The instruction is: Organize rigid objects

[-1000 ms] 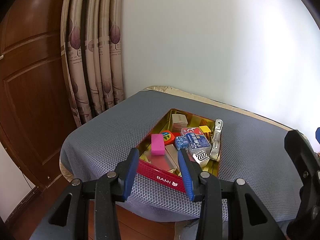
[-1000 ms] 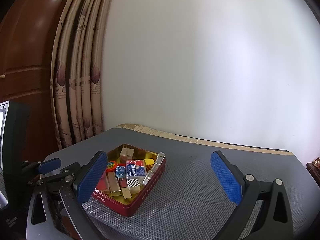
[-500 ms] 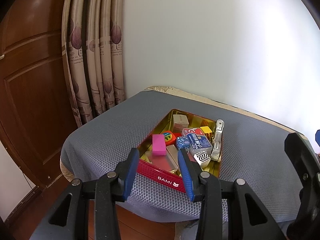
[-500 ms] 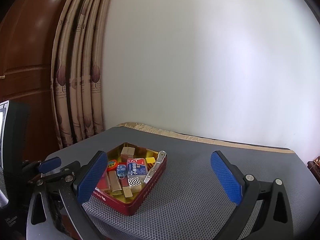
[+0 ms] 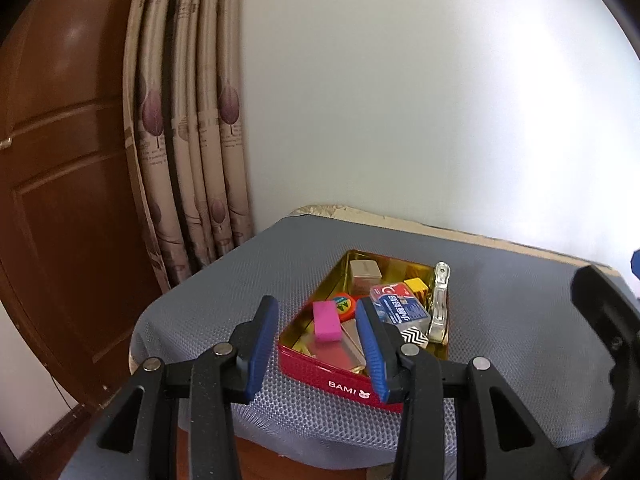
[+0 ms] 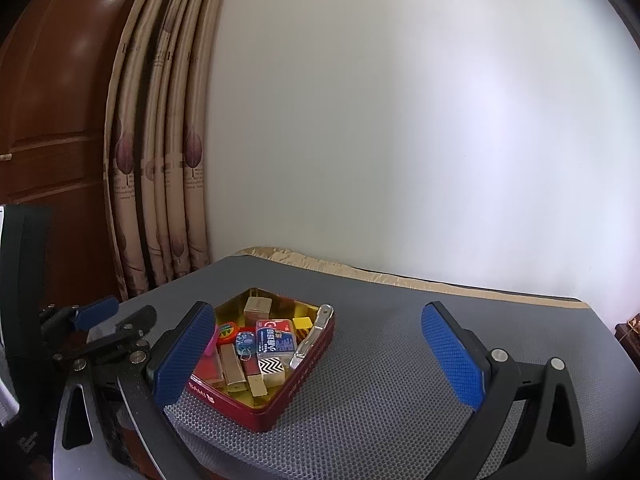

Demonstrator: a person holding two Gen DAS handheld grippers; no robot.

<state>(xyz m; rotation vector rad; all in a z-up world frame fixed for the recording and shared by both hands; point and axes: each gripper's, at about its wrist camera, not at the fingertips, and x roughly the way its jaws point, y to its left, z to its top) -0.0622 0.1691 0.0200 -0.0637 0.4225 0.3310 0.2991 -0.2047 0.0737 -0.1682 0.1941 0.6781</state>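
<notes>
A red tin marked BAMI sits on a grey mesh-covered table. It holds several small items: a pink eraser, a blue card box, a silver clip, a zigzag block and a yellow cube. My left gripper is open and empty, just in front of the tin's near wall. In the right wrist view the tin sits left of centre. My right gripper is wide open and empty, above the table near the tin.
A patterned curtain and a brown wooden door stand to the left. A white wall runs behind the table. The table's front edge drops to the floor. Bare mat lies right of the tin.
Both grippers have drifted slightly, so the tin sits a little differently in view. Neither gripper's opening has changed. The items in the tin have not moved.
</notes>
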